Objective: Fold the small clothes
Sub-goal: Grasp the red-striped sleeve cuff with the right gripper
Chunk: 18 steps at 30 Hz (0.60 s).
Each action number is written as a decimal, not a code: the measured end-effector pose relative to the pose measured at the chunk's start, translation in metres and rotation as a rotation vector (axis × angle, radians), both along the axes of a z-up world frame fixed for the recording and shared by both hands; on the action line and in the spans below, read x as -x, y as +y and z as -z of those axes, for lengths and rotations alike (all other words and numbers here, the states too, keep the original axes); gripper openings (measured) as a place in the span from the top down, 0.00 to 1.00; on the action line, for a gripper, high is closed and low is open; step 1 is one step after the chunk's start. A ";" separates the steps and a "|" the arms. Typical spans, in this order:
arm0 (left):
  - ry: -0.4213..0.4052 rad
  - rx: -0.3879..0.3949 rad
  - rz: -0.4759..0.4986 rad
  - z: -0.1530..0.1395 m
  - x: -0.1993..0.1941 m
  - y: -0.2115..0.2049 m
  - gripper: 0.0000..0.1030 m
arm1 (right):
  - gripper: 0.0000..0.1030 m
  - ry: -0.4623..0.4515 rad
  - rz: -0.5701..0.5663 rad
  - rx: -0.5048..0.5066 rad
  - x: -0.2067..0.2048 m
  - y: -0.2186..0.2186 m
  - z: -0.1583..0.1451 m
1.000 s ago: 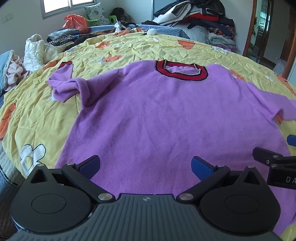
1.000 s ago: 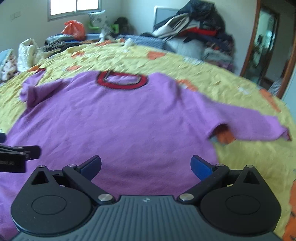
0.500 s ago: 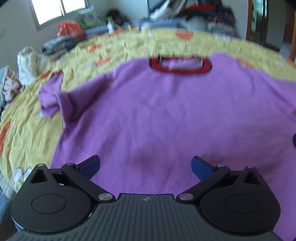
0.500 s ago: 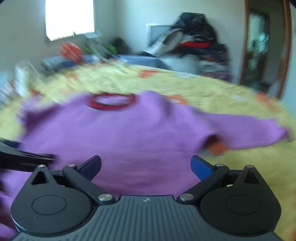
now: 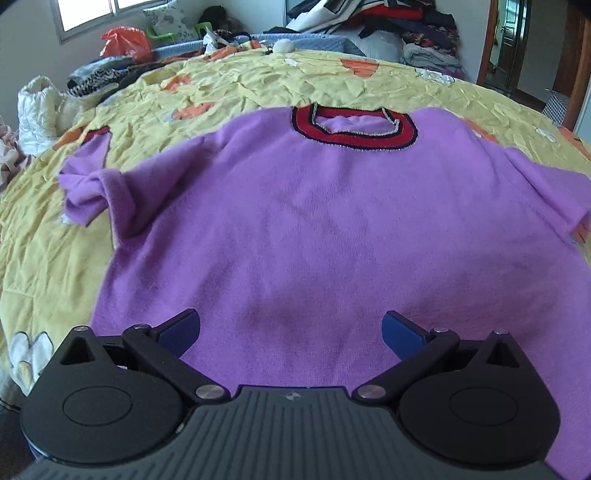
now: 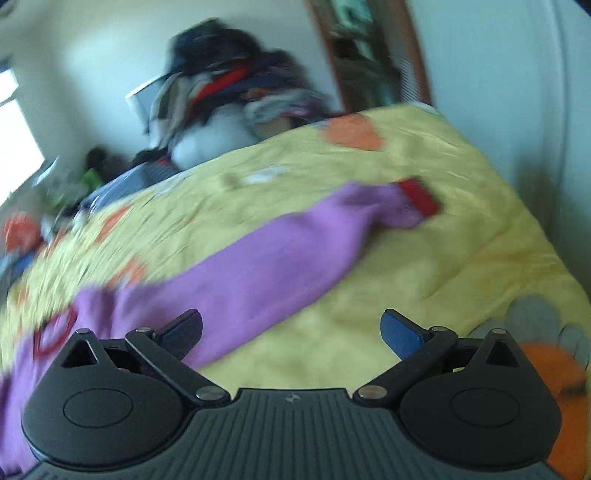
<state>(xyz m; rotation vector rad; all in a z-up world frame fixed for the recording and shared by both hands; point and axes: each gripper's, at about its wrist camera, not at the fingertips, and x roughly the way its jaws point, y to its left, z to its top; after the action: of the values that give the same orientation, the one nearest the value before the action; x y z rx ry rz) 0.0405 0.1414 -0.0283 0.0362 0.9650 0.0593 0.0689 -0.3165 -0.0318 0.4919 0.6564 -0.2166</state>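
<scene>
A purple sweater (image 5: 317, 229) lies spread flat, front up, on a yellow bedspread (image 5: 48, 258) printed with orange and white shapes; its red collar (image 5: 354, 127) points toward the far side of the bed. The left gripper (image 5: 291, 330) hovers over the lower body of the sweater with its jaws spread wide and nothing between them. The sweater's left-hand sleeve (image 5: 92, 184) is bunched and folded back on itself near the shoulder, with its red cuff (image 5: 98, 132) lying on the bedspread beyond it. On that side a broad strip of bare bedspread runs along the sweater's edge out to the side of the bed. Past the collar there is more bare bedspread before the clutter at the far edge: an orange bag (image 5: 125, 42), a white quilted bundle (image 5: 37, 110) and a heap of clothes (image 5: 399, 29) against the wall. The right wrist view is blurred and tilted. There the right gripper (image 6: 291, 330) is also wide open and holds nothing, its left finger over purple fabric and its right finger over bare bedspread. The other sleeve (image 6: 280, 251) stretches out straight away from it, ending in a red cuff (image 6: 419, 199) that lies short of the bed's edge, with bare yellow cloth on either side of it.
</scene>
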 end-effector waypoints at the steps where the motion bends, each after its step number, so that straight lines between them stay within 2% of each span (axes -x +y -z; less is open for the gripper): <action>1: 0.001 0.011 0.005 0.001 0.000 0.001 0.00 | 0.00 -0.037 0.018 -0.043 -0.003 -0.021 0.003; 4: 0.002 0.007 0.028 0.004 -0.004 -0.005 0.00 | 0.00 -0.062 0.103 -0.186 -0.015 -0.073 0.012; 8: -0.010 0.022 0.033 0.006 -0.006 -0.010 0.00 | 0.08 -0.092 0.145 -0.333 -0.035 -0.116 0.025; 10: -0.011 0.056 0.019 0.007 -0.009 -0.009 0.00 | 0.17 -0.085 0.178 -0.339 -0.042 -0.131 0.028; 11: -0.018 0.066 0.013 0.008 -0.010 -0.009 0.00 | 0.24 -0.075 0.191 -0.343 -0.046 -0.134 0.030; 13: -0.027 0.070 0.005 0.008 -0.013 -0.011 0.00 | 0.31 -0.078 0.181 -0.397 -0.049 -0.143 0.039; 14: -0.031 0.066 0.006 0.008 -0.014 -0.013 0.00 | 0.38 -0.081 0.183 -0.397 -0.049 -0.145 0.039; 16: -0.047 0.054 0.014 0.008 -0.016 -0.018 0.00 | 0.40 -0.091 0.178 -0.411 -0.048 -0.151 0.040; 18: -0.051 0.045 0.027 0.008 -0.018 -0.024 0.00 | 0.48 -0.091 0.179 -0.416 -0.050 -0.154 0.040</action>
<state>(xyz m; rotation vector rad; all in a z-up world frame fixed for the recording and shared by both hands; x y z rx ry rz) 0.0585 0.1177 -0.0361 0.0064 0.9144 0.0137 0.1187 -0.4701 -0.0720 0.9565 0.5693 -0.2254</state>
